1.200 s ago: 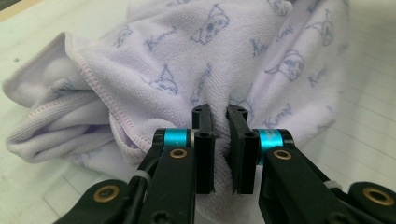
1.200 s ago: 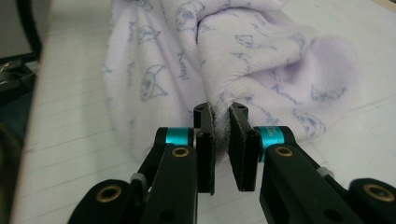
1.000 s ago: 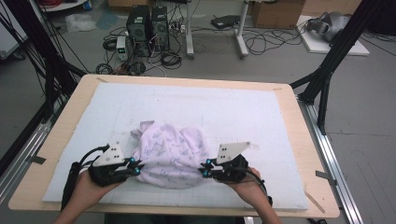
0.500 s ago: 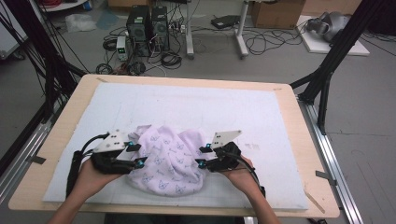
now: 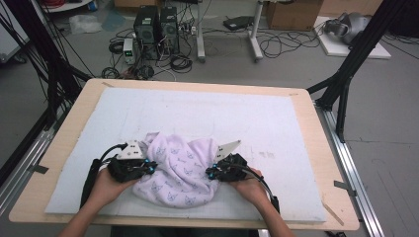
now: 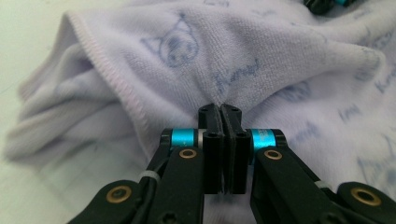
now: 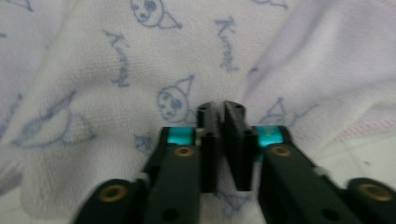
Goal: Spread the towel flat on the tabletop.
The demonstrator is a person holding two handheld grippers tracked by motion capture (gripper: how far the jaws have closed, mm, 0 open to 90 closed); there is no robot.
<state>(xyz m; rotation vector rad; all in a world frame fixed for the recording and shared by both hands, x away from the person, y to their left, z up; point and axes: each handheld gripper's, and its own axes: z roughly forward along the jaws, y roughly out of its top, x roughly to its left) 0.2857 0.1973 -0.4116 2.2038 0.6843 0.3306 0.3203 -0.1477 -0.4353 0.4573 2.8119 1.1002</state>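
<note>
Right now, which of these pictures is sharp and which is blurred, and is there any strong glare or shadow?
High view: evenly lit, no strong glare, somewhat soft; the towel casts only a faint shadow on the white mat. Left gripper view: fingers and nearby cloth are sharp, while the print farther off is softer. Right gripper view: blurred throughout, both fingers and the cat print.

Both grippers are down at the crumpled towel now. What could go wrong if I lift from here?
The left gripper and right gripper have just closed with jaws together at the towel; any pinch looks thin, so cloth may slip out. The towel is bunched, so each may hold an inner fold, not an edge, and lift a lump. It lies near the table's front edge and could slide off.
</note>
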